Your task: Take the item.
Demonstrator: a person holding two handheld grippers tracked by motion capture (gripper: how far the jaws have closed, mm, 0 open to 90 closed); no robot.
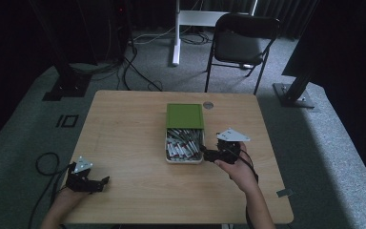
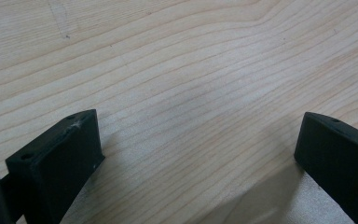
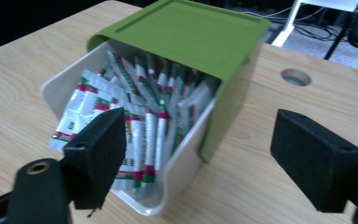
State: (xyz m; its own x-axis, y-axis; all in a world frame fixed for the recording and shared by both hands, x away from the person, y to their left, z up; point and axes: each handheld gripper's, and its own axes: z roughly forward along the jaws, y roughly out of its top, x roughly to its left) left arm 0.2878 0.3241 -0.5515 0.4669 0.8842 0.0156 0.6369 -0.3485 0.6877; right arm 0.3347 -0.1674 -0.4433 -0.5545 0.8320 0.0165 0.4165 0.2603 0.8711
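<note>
A white box (image 1: 185,159) (image 3: 177,172) stands at the table's middle, half covered by a green sliding lid (image 1: 185,115) (image 3: 186,32). Several white, red and green sachets (image 1: 183,144) (image 3: 135,116) stand packed inside its uncovered half. My right gripper (image 1: 208,153) (image 3: 200,154) is open just right of the box, its jaws pointing at the box's near corner, with nothing between them. My left gripper (image 1: 101,184) (image 2: 200,144) is open at the table's front left corner, low over bare wood, far from the box.
The wooden table (image 1: 128,138) has a round cable hole (image 1: 208,104) (image 3: 295,77) behind the lid. A black folding chair (image 1: 240,43) and a white desk leg (image 1: 176,33) stand beyond the table. A black cable (image 1: 45,167) trails on the carpet at the left.
</note>
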